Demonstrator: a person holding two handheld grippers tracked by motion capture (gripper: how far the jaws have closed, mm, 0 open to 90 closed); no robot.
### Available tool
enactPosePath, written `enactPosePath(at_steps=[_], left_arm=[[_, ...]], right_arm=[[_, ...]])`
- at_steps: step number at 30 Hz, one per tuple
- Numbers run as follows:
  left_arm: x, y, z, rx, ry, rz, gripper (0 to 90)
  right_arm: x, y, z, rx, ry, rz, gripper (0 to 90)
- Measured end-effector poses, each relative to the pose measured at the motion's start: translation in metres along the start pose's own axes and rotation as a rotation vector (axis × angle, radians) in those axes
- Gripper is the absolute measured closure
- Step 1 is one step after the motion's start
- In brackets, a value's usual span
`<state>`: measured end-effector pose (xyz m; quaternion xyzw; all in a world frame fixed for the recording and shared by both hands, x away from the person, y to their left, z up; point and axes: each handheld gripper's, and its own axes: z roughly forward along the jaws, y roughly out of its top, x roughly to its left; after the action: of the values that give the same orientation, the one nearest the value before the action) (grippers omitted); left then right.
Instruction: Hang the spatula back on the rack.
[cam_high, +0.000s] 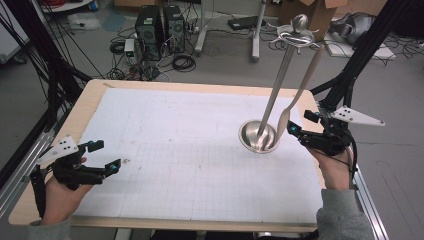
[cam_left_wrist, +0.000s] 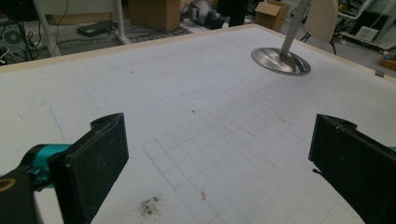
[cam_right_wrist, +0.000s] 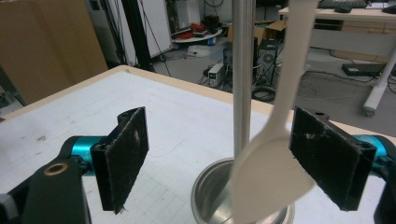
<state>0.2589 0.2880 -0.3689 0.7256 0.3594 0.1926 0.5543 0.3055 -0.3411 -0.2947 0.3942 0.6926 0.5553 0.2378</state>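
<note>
Right gripper view: cream, glossy spoon (cam_right_wrist: 273, 163) hangs between wide-open jaws, ungripped; left jaws empty, open.

In the high view we find the stand (cam_high: 258, 136) right of centre on the table (cam_high: 95, 95), its pole rising to a hook ring (cam_high: 297, 36) at the upper right. A spoon (cam_high: 300, 87) hangs from that ring — its bowl just right of the base. The right gripper (cam_high: 303, 127) sits at the right edge beside the bowl; the left gripper (cam_high: 106, 156) at lower left, well apart.
</note>
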Motion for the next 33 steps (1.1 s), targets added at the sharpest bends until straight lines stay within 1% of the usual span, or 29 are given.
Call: enactPosePath(at_steps=[2,5,7,8,10,12,16,20,23,25,29,33], left_arm=[[0.0,0.001,0.002,-0.004,-0.005,-0.002,5.2],[0.001,0.002,0.004,-0.003,-0.01,0.001,5.2],[0.001,0.003,0.005,-0.004,-0.012,0.0,5.2],[0.001,0.003,0.006,-0.006,-0.014,0.0,5.2],[0.002,0.005,0.006,-0.011,-0.017,0.001,5.2],[0.002,0.006,0.007,-0.017,-0.019,0.0,5.2],[0.003,0.008,0.007,-0.023,-0.021,-0.001,5.2],[0.003,0.008,0.007,-0.026,-0.022,0.0,5.2],[0.002,0.008,0.007,-0.026,-0.022,0.001,5.2],[0.002,0.009,0.006,-0.03,-0.022,0.001,5.2],[0.002,0.009,0.005,-0.035,-0.018,0.0,5.2],[0.002,0.009,0.004,-0.042,-0.017,0.0,5.2]], right_arm=[[0.001,-0.002,-0.003,0.001,0.006,-0.001,19.2],[0.003,-0.005,-0.007,0.007,0.015,-0.018,19.1],[0.004,-0.007,-0.01,0.001,0.034,-0.028,19.1],[0.005,-0.008,-0.012,0.0,0.035,-0.038,19.0],[0.007,-0.01,-0.015,0.001,0.038,-0.042,19.0],[0.008,-0.012,-0.018,0.005,0.033,-0.05,19.0],[0.01,-0.018,-0.025,-0.013,0.025,-0.052,19.0],[0.013,-0.025,-0.031,-0.018,0.008,-0.07,19.0],[0.015,-0.03,-0.035,-0.028,-0.003,-0.068,18.9],[0.017,-0.034,-0.036,-0.032,-0.012,-0.068,18.6],[0.021,-0.041,-0.037,-0.028,-0.029,-0.089,17.0],[0.025,-0.049,-0.036,-0.029,-0.043,-0.084,16.6]])
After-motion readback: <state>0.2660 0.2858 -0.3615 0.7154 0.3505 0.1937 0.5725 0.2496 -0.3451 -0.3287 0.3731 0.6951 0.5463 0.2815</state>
